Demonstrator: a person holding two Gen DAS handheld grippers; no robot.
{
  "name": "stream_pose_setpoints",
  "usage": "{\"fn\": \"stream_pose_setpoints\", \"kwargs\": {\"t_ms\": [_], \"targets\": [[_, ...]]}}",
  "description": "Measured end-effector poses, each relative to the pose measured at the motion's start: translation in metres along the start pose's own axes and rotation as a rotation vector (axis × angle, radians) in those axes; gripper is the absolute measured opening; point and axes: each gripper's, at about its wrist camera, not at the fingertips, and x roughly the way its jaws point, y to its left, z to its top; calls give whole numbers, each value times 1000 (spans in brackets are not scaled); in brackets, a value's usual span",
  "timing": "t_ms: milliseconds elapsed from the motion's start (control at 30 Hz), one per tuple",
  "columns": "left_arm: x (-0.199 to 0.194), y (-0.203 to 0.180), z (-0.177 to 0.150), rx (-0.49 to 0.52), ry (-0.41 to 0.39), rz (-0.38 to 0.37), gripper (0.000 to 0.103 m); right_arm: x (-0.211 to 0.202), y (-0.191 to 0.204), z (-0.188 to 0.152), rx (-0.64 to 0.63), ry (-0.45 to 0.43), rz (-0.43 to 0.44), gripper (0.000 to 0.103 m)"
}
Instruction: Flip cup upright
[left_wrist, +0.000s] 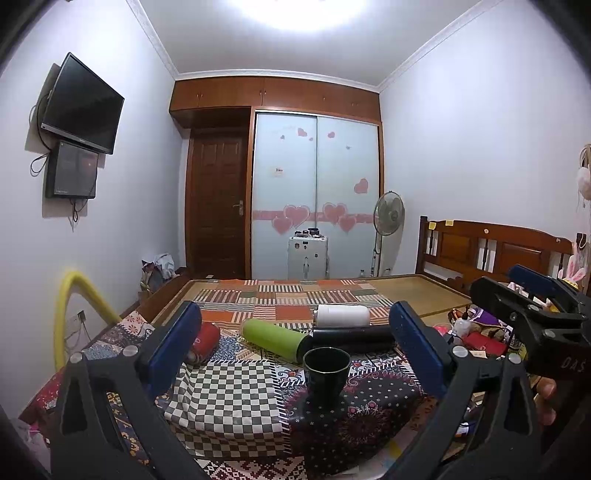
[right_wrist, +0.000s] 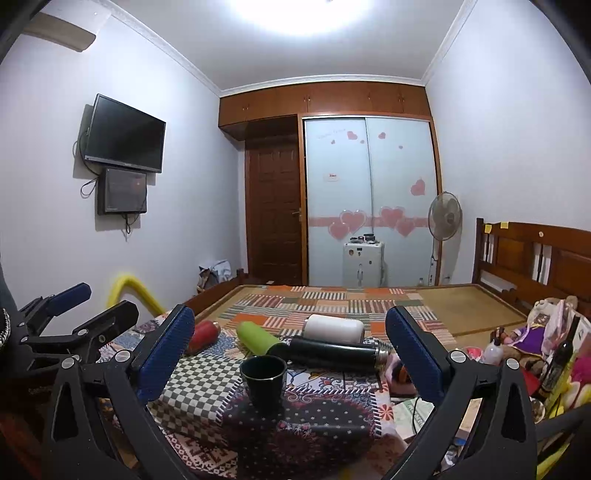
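The dark cup (left_wrist: 327, 369) is already stood mouth-up, so nothing is gripped: left gripper (left_wrist: 299, 347) and right gripper (right_wrist: 291, 350) are held wide open, empty.

1 cup (left_wrist: 326, 369), 4 lying bottles: red (left_wrist: 205, 338), green (left_wrist: 275, 338), black (left_wrist: 354, 336), white (left_wrist: 343, 315).

pale lilac walls (left_wrist: 480, 147) meet a white ceiling under a bright ceiling light (left_wrist: 295, 11). a black tv (left_wrist: 83, 105) hangs left; a wooden door (left_wrist: 218, 206) stands beside a heart-decorated sliding wardrobe (left_wrist: 316, 192), a standing fan (left_wrist: 388, 214) and wooden headboard (left_wrist: 495, 247).
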Motion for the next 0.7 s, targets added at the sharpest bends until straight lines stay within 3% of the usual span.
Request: {"fn": "stream_pose_setpoints", "kwargs": {"t_ms": [700], "targets": [[2,-3,-1,0,14,-25,103,-1,1,3,5,-6,-7,103]]}}
